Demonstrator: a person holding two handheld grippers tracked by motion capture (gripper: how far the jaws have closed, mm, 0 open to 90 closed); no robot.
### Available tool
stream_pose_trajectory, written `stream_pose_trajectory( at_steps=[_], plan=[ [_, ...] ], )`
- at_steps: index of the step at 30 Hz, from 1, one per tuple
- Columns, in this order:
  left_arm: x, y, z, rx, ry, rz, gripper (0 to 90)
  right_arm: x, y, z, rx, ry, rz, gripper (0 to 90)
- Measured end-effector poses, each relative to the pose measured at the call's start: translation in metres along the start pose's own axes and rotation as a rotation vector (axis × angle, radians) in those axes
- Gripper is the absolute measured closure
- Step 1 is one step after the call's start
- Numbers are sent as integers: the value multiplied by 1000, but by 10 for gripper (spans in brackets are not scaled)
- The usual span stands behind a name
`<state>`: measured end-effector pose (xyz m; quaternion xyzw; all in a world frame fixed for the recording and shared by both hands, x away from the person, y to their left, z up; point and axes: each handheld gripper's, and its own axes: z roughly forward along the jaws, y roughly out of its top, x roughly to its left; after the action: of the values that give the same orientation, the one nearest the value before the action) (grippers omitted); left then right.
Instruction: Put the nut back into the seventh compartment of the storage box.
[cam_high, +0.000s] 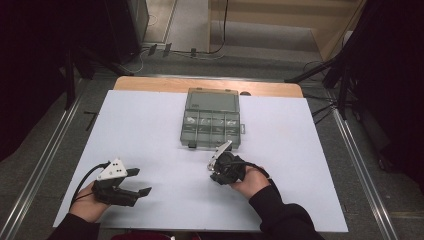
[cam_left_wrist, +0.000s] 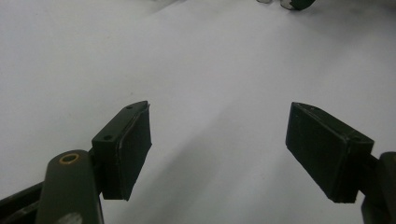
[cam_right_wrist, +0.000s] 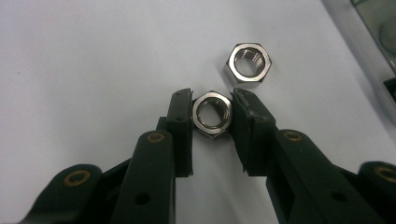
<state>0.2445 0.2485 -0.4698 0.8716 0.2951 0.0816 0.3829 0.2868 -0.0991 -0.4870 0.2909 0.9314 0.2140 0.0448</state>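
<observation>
The right tool (cam_right_wrist: 212, 114) grips a steel nut (cam_right_wrist: 212, 113) between its pads, on the white desk (cam_right_wrist: 84, 60) just in front of the compartment box (cam_high: 211, 120). A second nut (cam_right_wrist: 248, 65) lies just beyond it, apart. The left tool (cam_left_wrist: 217, 149) rests open over bare desk, well apart from both.

From my seat the white rectangular table sheet (cam_high: 150, 150) glows evenly under overhead light while the floor around that sheet falls into deep black, and the high view looks soft and grainy. In the left gripper view soft grey shadows spread across the sheet. In the right gripper view the two shiny steel hex nuts (cam_right_wrist: 212, 113) are sharp and catch glare on their rims.
</observation>
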Motion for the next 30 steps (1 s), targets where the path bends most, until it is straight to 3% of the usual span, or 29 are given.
stream_pose_trajectory(
  at_steps=[7, 8, 13, 16, 26, 29, 30],
  plan=[
    [3, -1, -1, -6, 3, -13, 227, -2, -1, 0, -11, 15, 12, 718],
    [3, -1, -1, -8, 1, -14, 227, -5, -2, -1, -20, 44, 29, 718],
    [3, -1, 0, -3, 0, -12, 227, -9, -2, -5, -56, 85, 50, 718],
    [3, -1, 0, -7, 1, -14, 227, -11, -2, -14, -107, 111, 63, 718],
    [2, 0, 1, -8, 6, -16, 227, -18, -2, -39, -234, 131, 124, 718],
    [2, 0, 1, -5, 8, -13, 227, -20, -2, -48, -273, 113, 131, 718],
    [1, 0, 1, -5, 7, -10, 227, -21, -3, -55, -317, 94, 137, 718]
  ],
)
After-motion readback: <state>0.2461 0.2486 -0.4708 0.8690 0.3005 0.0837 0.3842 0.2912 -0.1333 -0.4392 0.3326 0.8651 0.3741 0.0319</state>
